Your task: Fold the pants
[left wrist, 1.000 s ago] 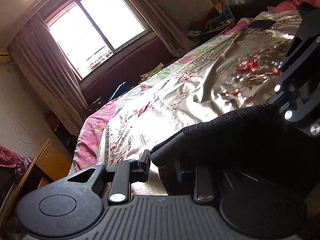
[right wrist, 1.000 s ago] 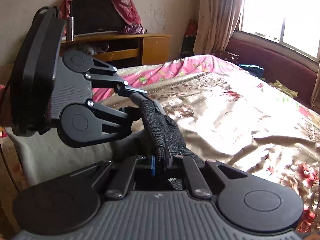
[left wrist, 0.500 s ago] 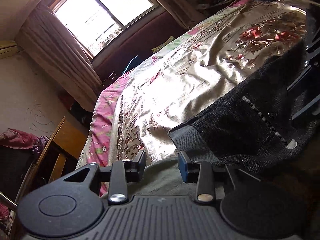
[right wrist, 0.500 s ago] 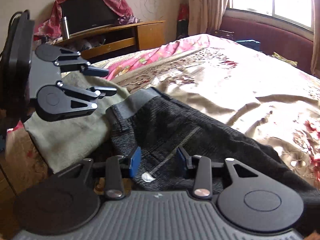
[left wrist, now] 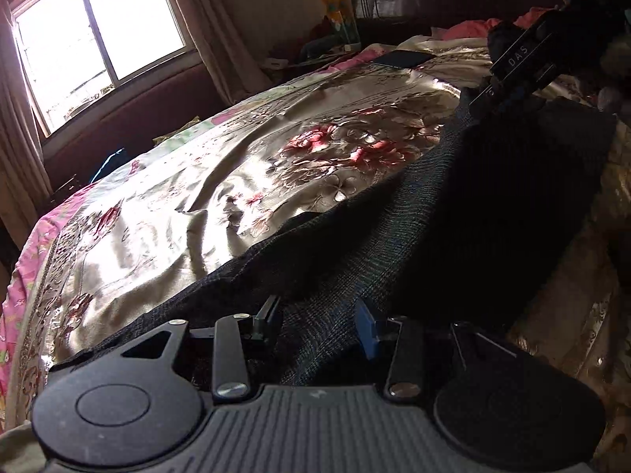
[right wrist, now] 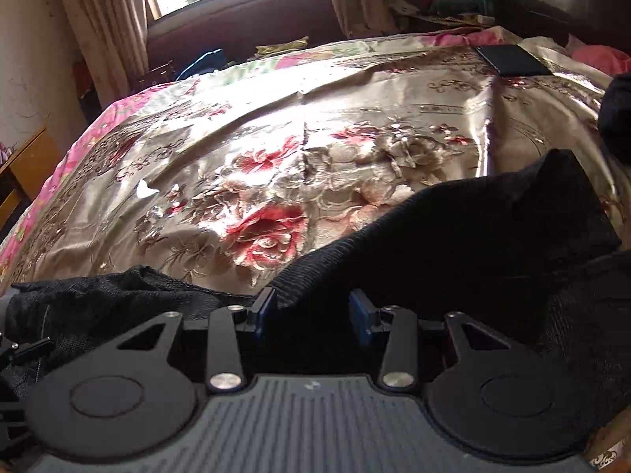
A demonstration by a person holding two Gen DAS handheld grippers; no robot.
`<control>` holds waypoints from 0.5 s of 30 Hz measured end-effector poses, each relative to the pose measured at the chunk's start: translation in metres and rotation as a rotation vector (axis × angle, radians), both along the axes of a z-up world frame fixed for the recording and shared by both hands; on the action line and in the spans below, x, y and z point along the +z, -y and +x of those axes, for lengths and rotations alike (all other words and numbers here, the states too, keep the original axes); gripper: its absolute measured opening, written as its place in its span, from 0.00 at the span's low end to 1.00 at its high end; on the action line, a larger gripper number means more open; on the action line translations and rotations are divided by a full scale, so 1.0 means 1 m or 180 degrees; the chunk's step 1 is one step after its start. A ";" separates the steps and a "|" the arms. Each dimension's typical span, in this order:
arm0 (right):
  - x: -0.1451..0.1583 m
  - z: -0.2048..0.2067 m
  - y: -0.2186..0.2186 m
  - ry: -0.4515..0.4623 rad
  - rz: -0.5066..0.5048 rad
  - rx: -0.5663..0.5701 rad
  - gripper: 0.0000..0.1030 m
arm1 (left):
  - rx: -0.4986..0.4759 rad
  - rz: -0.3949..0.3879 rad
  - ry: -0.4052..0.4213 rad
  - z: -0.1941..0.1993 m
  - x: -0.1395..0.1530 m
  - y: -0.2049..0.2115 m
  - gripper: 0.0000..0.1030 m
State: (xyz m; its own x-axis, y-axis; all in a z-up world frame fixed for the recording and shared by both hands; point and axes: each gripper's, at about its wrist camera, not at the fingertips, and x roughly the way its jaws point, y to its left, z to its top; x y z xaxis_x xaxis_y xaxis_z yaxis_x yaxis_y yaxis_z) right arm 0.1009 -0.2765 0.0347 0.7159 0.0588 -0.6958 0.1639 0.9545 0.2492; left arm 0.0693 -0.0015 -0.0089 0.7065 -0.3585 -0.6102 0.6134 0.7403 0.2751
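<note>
Now the dark pants (left wrist: pixel 453 213) lie flat on the shiny flowered bedspread (left wrist: pixel 244 181), filling the lower right of both views; a second ago both claws pinched them; the left gripper (left wrist: pixel 317 321) has just been opening, and the right gripper (right wrist: pixel 311 311) stands spread too, cloth loose between; a black flat thing (right wrist: pixel 510 59) lies upper right.

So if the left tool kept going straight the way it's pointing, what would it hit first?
Most likely the dark pants, which lie right ahead of the left tool and between its open fingers. The floral bedspread comes only beyond them, though depth is hard to judge.
</note>
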 end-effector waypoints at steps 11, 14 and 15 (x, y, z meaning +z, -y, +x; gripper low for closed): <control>-0.048 -0.029 0.111 0.0332 0.0929 -0.1032 0.42 | -0.0413 -0.0037 -0.0168 -0.010 0.002 0.078 0.56; -0.050 -0.022 0.130 0.0479 0.1103 -0.1189 0.42 | -0.0472 -0.0023 -0.0208 -0.008 -0.003 0.100 0.58; -0.049 -0.020 0.137 0.0550 0.1160 -0.1232 0.42 | -0.0491 -0.0015 -0.0210 -0.006 -0.004 0.107 0.58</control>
